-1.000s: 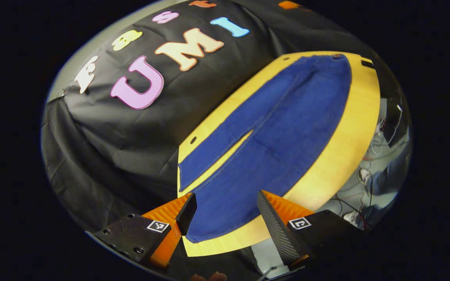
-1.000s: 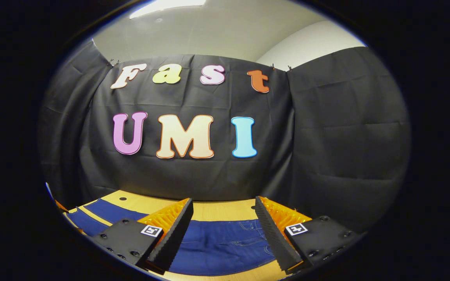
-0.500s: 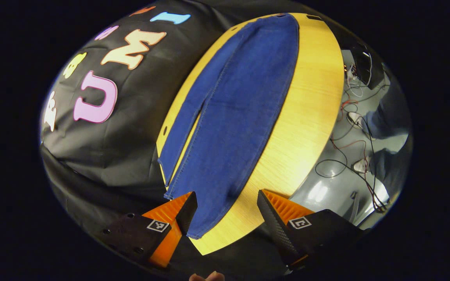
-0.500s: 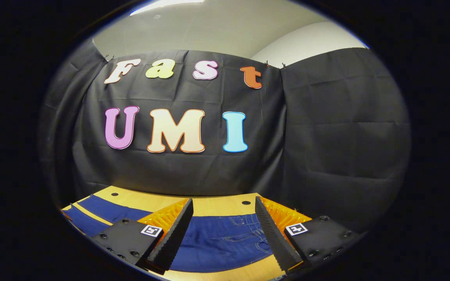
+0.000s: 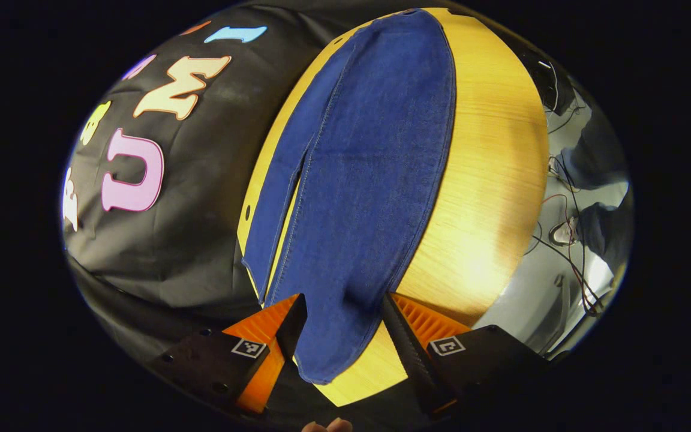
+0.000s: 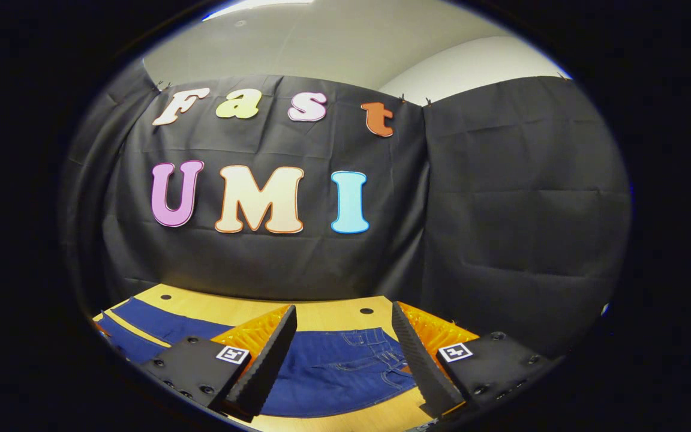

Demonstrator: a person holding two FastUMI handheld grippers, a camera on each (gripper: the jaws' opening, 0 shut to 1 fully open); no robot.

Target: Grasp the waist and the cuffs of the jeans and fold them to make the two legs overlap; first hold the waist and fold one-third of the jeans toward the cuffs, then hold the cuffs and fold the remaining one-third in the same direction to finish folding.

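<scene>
Currently, as your two cameras show it:
Jeans (image 5: 363, 174): spread flat along the wooden worktop (image 5: 489, 180), legs side by side with a thin wedge of wood between them, not overlapped.
Cuffs: near cuff end (image 5: 327, 360) lies between the fingers of your left claw (image 5: 339, 327), close to the worktop's end edge.
Left claw: released, fingers spread either side of the cuff; I can't tell whether they touch the denim.
Waist: in the right gripper view the pocket stitching of the jeans (image 6: 345, 366) sits between the fingers of your right claw (image 6: 342, 354).
Right claw: released, wide gap, above the waist end, gripping nothing.
Floor beside the worktop: loose cables (image 5: 567, 228).
</scene>
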